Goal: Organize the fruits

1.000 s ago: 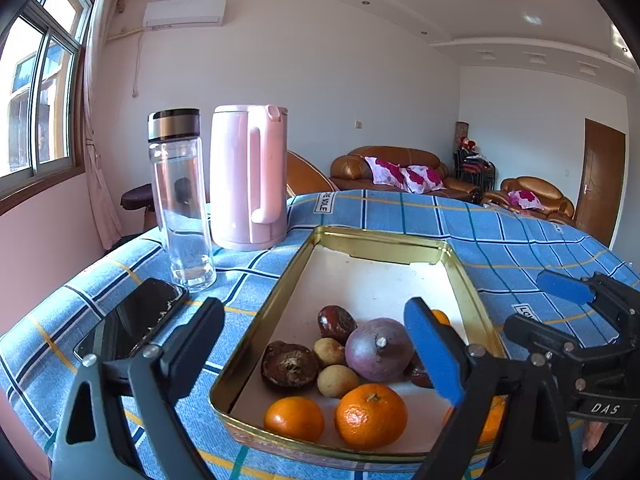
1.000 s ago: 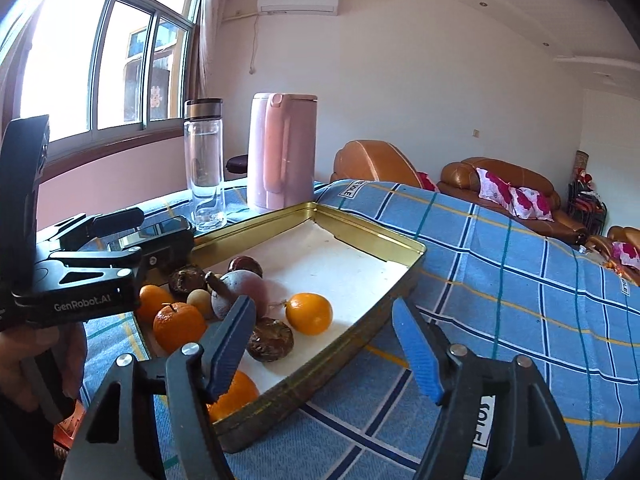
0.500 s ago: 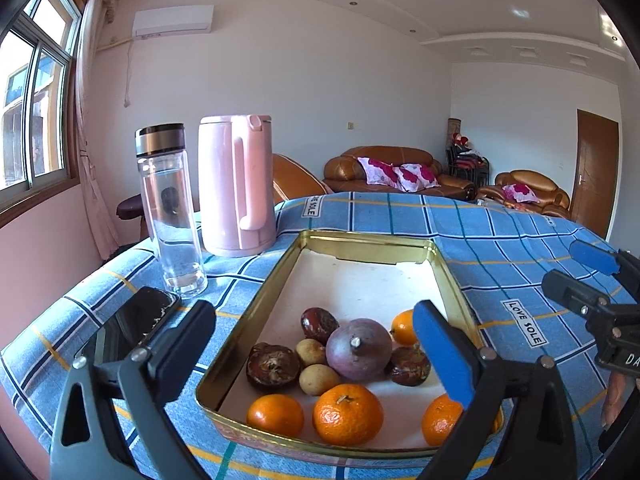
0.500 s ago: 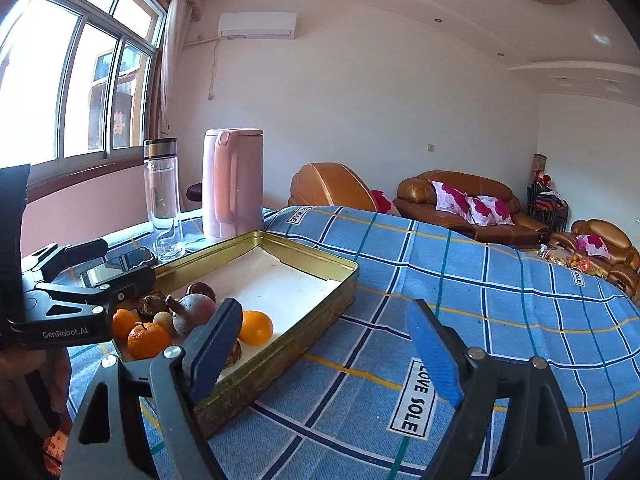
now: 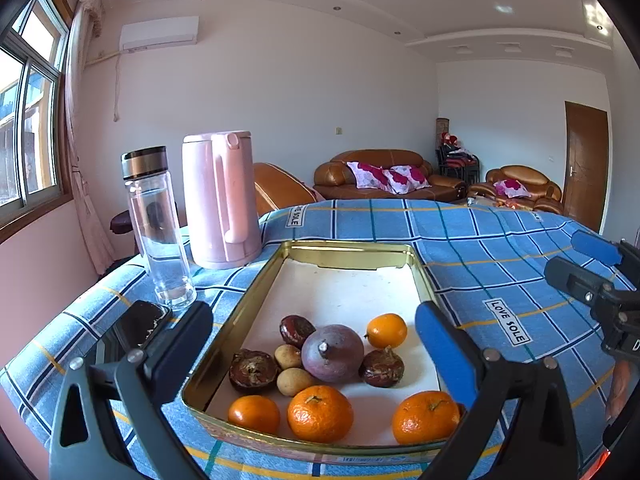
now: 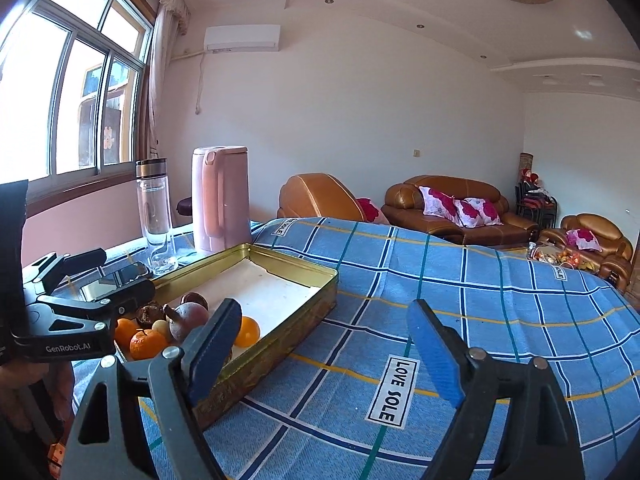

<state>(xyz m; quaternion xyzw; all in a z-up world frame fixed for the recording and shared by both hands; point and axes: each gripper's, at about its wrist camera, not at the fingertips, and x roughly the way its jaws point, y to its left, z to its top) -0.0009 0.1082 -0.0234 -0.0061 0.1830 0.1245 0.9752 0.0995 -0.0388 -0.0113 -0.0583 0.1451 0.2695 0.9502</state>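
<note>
Now opening: left tongs [image 5: 310, 316], jaws spread wide over the near end of the tray, nothing gripped, pads clear of the fruit. Likewise wide apart and empty: right tongs [image 6: 324, 308], over the blue checked cloth [image 6: 480, 280] just right of the tray, with only a "LOVE SOLE" label below the gap. At the far left of the right wrist view, behind the left tongs, part of the left hand [image 6: 22, 380].

Just ahead of the left tongs, on the counter, a gold tin tray [image 5: 256, 280] lined with white paper [image 5: 344, 288]. Bunched at its near end, all the fruit:
- in the middle, a large purple fruit [image 5: 332, 354], stem up
- against its left side, two small tan longans [image 5: 294, 381]
- further left, a brown wrinkled fruit [image 5: 253, 370]
- behind the longans, a dark red fruit [image 5: 296, 330]
- at the purple one's right, another brown fruit [image 5: 382, 367]
- behind that, a small orange [image 5: 387, 330]
- along the near rim, three mandarins [image 5: 320, 414] in a row, the right one just beside the blue pad

Left of the tray, flat on the cloth, a dark phone [image 5: 136, 324], partly hidden by the left finger. Beyond it, upright, a clear glass bottle [image 5: 156, 224] with a steel cap. Just beside that, a pink kettle [image 5: 220, 200], handle toward the tray.

Further back, brown leather sofas [image 5: 384, 176] with pink flowered cushions, a window [image 5: 28, 140] at the left, an air conditioner [image 5: 160, 34] high on the wall, and a wooden door [image 5: 586, 164] at the right.
</note>
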